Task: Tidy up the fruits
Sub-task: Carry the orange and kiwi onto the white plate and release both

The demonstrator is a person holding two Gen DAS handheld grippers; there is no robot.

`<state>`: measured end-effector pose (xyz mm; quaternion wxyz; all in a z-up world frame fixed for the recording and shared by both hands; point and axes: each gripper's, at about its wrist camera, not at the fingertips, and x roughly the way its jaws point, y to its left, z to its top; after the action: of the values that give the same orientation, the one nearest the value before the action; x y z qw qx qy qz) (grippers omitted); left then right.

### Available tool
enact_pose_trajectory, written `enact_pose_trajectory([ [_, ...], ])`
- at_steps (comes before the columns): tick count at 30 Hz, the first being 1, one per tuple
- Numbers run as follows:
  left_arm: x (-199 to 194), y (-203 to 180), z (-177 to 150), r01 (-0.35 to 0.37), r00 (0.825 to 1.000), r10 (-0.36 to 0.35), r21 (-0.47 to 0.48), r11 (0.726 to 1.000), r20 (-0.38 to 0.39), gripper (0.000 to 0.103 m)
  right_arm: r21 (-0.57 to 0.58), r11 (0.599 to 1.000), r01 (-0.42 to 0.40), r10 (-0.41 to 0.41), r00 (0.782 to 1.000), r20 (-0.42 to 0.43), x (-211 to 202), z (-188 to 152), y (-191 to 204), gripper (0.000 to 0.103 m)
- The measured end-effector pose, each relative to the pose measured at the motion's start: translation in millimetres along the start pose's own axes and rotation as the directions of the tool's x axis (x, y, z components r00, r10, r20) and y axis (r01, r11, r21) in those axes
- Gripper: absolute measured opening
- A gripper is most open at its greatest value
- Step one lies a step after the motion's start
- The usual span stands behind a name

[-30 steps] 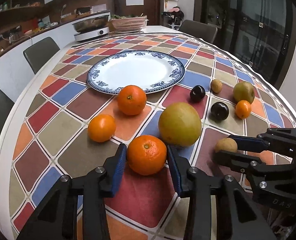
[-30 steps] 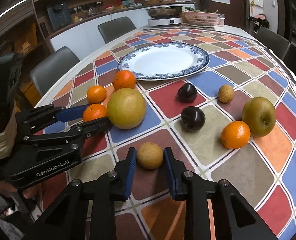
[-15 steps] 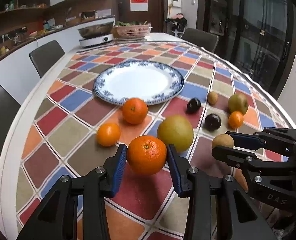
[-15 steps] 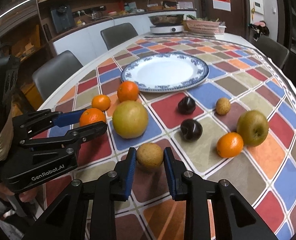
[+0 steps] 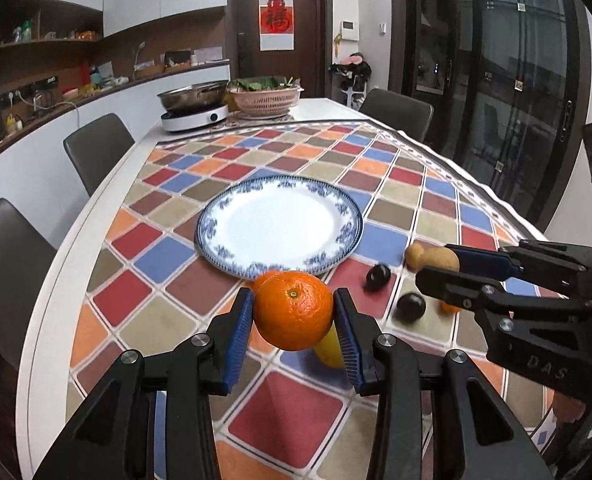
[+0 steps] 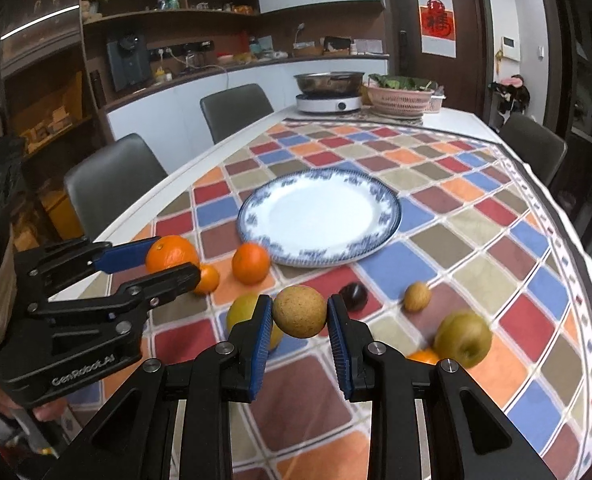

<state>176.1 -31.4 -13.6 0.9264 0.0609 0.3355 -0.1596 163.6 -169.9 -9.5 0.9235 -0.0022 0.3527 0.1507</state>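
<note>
Now held aloft: orange point(image 5: 293, 310) pinched between blue pads of left gripper point(image 5: 294, 316), clear of tablecloth point(image 5: 287, 412), with plate point(image 5: 215, 236) at twelve o'clock beyond. Likewise lifted: brown fruit point(image 6: 300, 311), clamped by right gripper point(image 6: 300, 320) above cloth. Left lying on cloth: yellow pomelo point(image 6: 241, 310) at nine o'clock of brown fruit, two oranges point(image 6: 250, 262) at ten, dark plum point(image 6: 354, 295) and small brown fruit point(image 6: 417, 297) at two, green apple point(image 6: 462, 338) at four.
</note>
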Motion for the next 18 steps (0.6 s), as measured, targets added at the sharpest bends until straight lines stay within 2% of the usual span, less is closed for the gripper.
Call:
enact_pose_trajectory([
  [10,18.8,10.6,40.8,0.018,1.000,-0.018,-0.006,1.000,0.004,0.040,-0.024,1.000,0.009,-0.008,0.999,0.035,4.8,46.7,-11.0,0.029],
  [18,48.6,29.1,73.6,0.045,0.999,-0.046,-0.050,0.998,-0.010,0.040,-0.054,0.999,0.007,-0.006,1.000,0.028,29.5,81.4,-23.1,0.029],
])
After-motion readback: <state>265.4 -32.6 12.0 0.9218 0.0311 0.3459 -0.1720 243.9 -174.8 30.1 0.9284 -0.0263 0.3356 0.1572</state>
